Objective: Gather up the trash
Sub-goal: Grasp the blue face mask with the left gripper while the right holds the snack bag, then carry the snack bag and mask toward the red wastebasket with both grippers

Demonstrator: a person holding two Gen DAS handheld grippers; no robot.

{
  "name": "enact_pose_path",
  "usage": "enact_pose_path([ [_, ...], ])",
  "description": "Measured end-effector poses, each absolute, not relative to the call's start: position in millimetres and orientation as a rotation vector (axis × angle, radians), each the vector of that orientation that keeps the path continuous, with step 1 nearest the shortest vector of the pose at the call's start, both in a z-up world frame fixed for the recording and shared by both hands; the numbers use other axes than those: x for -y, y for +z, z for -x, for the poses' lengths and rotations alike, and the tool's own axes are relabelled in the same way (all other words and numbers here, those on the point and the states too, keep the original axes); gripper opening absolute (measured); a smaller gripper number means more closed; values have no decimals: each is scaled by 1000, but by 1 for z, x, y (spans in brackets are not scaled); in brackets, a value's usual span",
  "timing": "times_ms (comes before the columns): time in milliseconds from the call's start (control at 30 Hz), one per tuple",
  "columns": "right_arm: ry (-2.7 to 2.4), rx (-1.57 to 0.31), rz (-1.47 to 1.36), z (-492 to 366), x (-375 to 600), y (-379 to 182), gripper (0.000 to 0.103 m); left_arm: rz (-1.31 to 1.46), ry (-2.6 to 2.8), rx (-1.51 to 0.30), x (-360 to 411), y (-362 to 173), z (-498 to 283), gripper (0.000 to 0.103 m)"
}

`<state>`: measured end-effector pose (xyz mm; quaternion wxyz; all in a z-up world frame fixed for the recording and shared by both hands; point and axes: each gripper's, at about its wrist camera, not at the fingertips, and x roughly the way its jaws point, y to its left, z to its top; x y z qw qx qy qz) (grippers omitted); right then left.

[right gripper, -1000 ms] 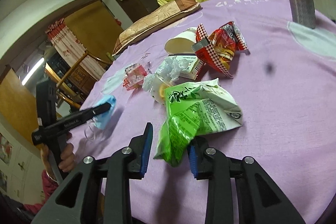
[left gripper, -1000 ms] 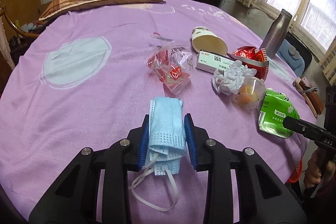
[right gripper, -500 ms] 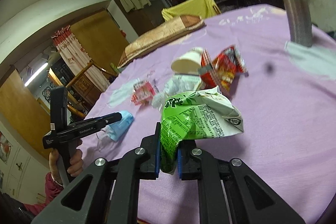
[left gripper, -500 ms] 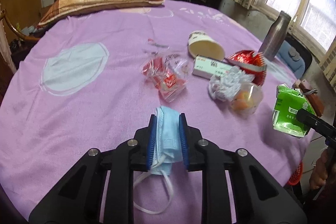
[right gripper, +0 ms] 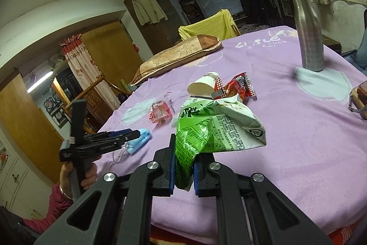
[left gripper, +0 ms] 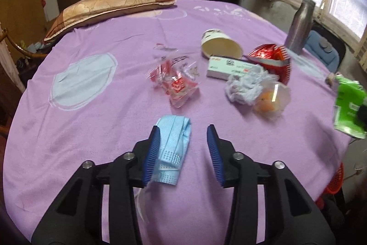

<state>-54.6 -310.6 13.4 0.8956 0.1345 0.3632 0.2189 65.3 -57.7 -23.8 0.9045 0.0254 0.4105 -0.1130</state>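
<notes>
While the right gripper (right gripper: 183,167) stays clamped on the green wrapper (right gripper: 213,128), lifted off the purple cloth (right gripper: 298,153), the left gripper (left gripper: 183,150) has just been opening, the blue mask (left gripper: 173,148) against its left pad only, near the other litter

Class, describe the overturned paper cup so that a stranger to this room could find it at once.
Start at the tall steel bottle near the window side of the purple tablecloth. Beside it is a red snack wrapper, then the paper cup. It lies on its side, open cream mouth showing, the only round container there.
</notes>
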Motion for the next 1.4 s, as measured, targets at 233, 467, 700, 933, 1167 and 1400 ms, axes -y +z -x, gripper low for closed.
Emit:
enact_pose_path([
  [233, 448, -771, -285, 49, 315, 6, 13, -72, -184, -906, 57, -41, -86, 66],
  [467, 445, -780, -286, 45, 315, 4, 13, -44, -157, -896, 45, -41, -87, 45],
  [700, 439, -775, -285, 47, 317, 1, 13, -31, -157, -936, 34, -46, -99, 44],
  [933, 419, -731, -289, 62, 324, 14, 13, 38, -241, -847, 36, -26, -76, 27],
  [1167, 381, -671, -280, 90, 342, 33, 13, 32, -312, -734, 55, 17, -36, 27],
  [1400, 316, -611, -280, 129, 372, 52, 13, 17, -417, -639, 93, 51, 2, 27],
])
